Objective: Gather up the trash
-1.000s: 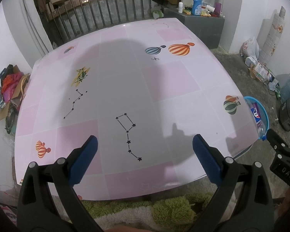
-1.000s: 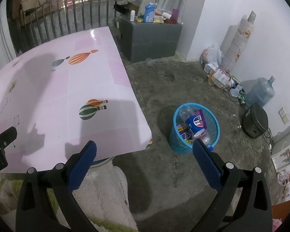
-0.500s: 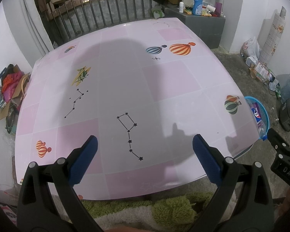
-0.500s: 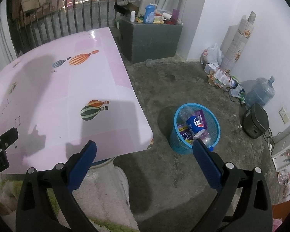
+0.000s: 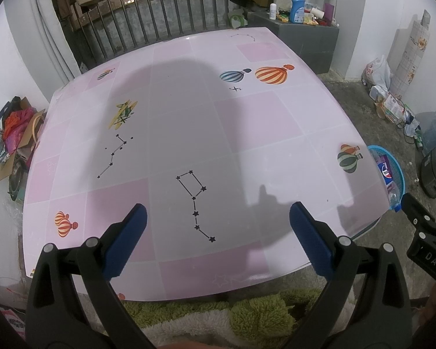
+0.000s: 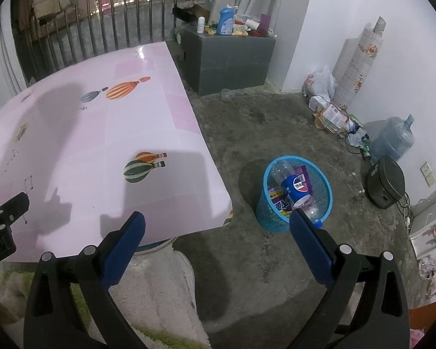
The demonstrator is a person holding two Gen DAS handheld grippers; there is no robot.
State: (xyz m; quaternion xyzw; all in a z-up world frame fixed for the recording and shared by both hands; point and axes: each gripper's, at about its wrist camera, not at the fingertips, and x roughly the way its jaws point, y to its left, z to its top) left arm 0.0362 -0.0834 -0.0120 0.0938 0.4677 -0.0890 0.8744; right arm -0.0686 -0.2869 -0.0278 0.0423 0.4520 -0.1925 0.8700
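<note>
Both claws hang spread and empty, left gripper (image 5: 218,218) over the bare pink table (image 5: 189,110), right gripper (image 6: 216,226) off its edge. Beyond, the blue basket (image 6: 325,200) on the floor holds the trash, a cola bottle (image 6: 295,187) tipped in; collecting looks finished.

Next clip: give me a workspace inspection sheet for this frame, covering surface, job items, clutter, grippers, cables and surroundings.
Surface: pink table with balloon and constellation prints; nothing seen lying on it.
Job's things: blue basket on the floor right of the table, holding a plastic bottle and wrappers.
Clutter: bags and packets by the right wall; water jug; cloth and cardboard pile on the left.
Grippers: left gripper open, empty, over the table; right gripper open, empty, over the floor.
Cables: cords along the right wall.
Surroundings: concrete floor, railing, grey cabinet with bottles.
</note>
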